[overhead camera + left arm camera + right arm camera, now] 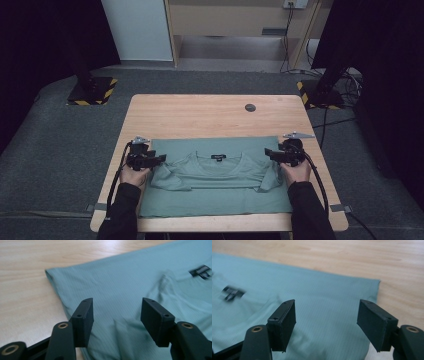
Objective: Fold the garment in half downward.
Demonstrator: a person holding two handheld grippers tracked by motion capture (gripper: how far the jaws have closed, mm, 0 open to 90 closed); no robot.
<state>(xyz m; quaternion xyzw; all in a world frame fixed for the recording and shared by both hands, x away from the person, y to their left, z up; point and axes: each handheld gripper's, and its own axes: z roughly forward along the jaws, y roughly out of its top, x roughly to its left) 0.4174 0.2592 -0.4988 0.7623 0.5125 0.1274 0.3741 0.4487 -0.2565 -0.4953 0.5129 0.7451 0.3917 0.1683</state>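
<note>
Two tongs frame the scene. At lower left, your left tongs sit with jaws apart over the shirt's left edge. A green T-shirt lies flat across the lower middle of the wooden tabletop, sleeves folded inward, black label at the collar. At lower right, your right tongs gape over the opposite edge.

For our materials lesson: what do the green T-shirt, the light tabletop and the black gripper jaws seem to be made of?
Green T-shirt: soft, matte knit fabric, finely ribbed and creased. Light tabletop: wood or wood-look laminate, with a smooth grain pattern. Black gripper jaws: probably matte moulded plastic, blocky with small holes.
</note>
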